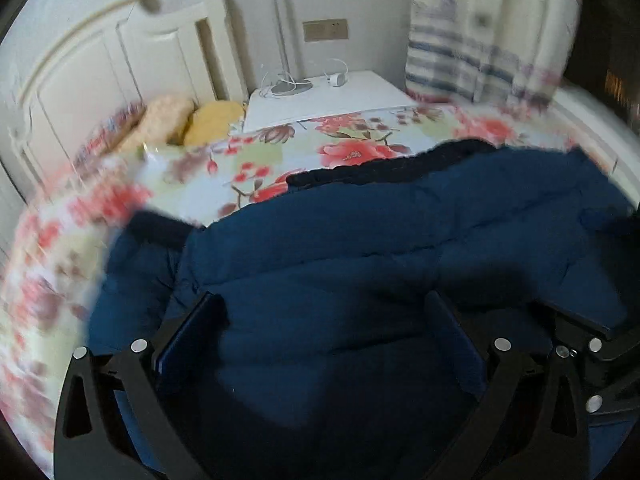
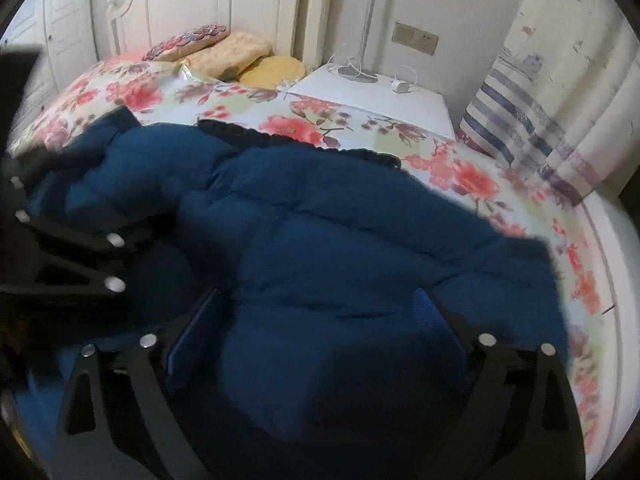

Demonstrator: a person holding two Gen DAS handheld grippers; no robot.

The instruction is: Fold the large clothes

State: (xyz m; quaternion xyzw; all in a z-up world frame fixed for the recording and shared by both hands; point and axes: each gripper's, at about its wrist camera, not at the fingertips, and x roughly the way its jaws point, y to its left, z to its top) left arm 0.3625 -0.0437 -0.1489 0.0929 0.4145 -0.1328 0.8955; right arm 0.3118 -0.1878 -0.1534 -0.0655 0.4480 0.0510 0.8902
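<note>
A large dark blue padded jacket [image 1: 360, 232] [image 2: 340, 220] lies spread on a bed with a floral sheet [image 1: 280, 152] [image 2: 304, 124]; its black knit collar edge [image 1: 360, 172] [image 2: 280, 136] faces the headboard. My left gripper [image 1: 324, 320] hovers low over the jacket, jaws wide apart, with puffy fabric bulging up between the fingers [image 1: 188, 344]. My right gripper [image 2: 320, 312] stands likewise over the jacket's right half, jaws wide, fabric between the fingers [image 2: 436, 320] but not pinched. Each gripper shows at the edge of the other's view, close alongside.
A white headboard [image 1: 100, 72] and stacked pillows [image 1: 212, 120] [image 2: 272, 70] are at the bed's far end. A white nightstand [image 1: 328, 96] [image 2: 380, 96] with a lamp base and cables stands beside it. A striped curtain [image 1: 480, 40] [image 2: 560, 100] hangs on the right.
</note>
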